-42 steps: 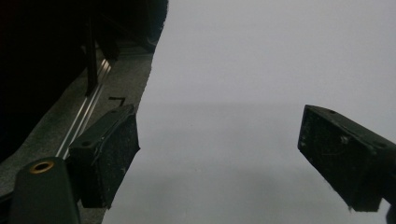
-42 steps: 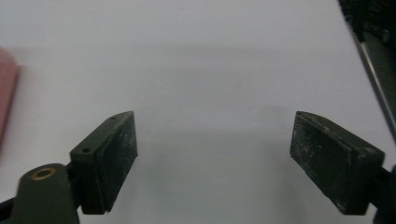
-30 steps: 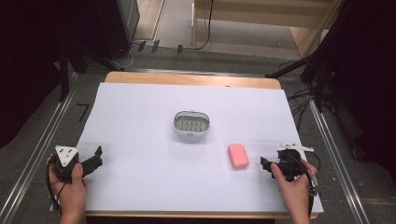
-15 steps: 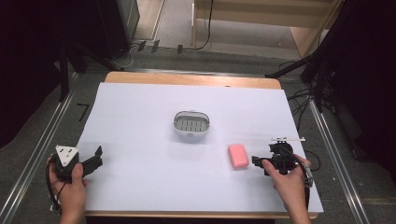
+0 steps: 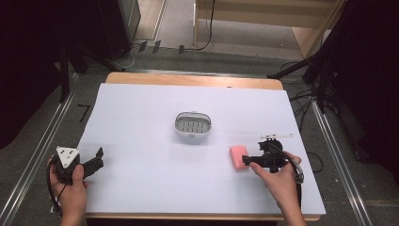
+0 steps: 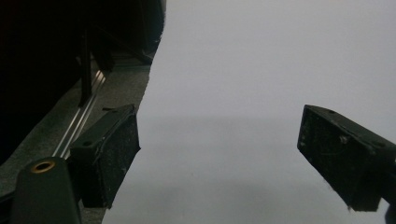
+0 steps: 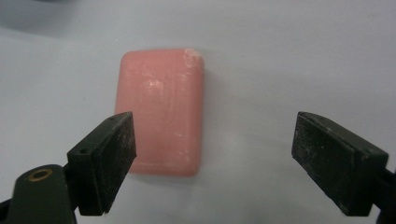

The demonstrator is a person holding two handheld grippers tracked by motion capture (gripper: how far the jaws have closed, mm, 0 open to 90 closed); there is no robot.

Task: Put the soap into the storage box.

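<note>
A pink soap bar (image 5: 238, 156) lies flat on the white table right of centre. My right gripper (image 5: 249, 160) sits just to its right and points left at it. In the right gripper view the soap bar (image 7: 163, 107) lies ahead of my right gripper (image 7: 219, 158) and toward its left jaw. Those jaws stand open and have just been opening, with no pad on the soap. A grey oval soap dish (image 5: 193, 125) with a slotted insert stands at mid-table. My left gripper (image 5: 96, 159) rests open at the front left, and its view (image 6: 224, 154) has bare table between the jaws.
The white table sheet (image 5: 141, 117) ends at a wooden edge at the back. A metal rail (image 6: 79, 126) runs along the table's left side. Cables (image 5: 306, 99) and dark stands lie off the right edge.
My right gripper has moved left from the table's right edge up to the soap. The left gripper has stayed put.
</note>
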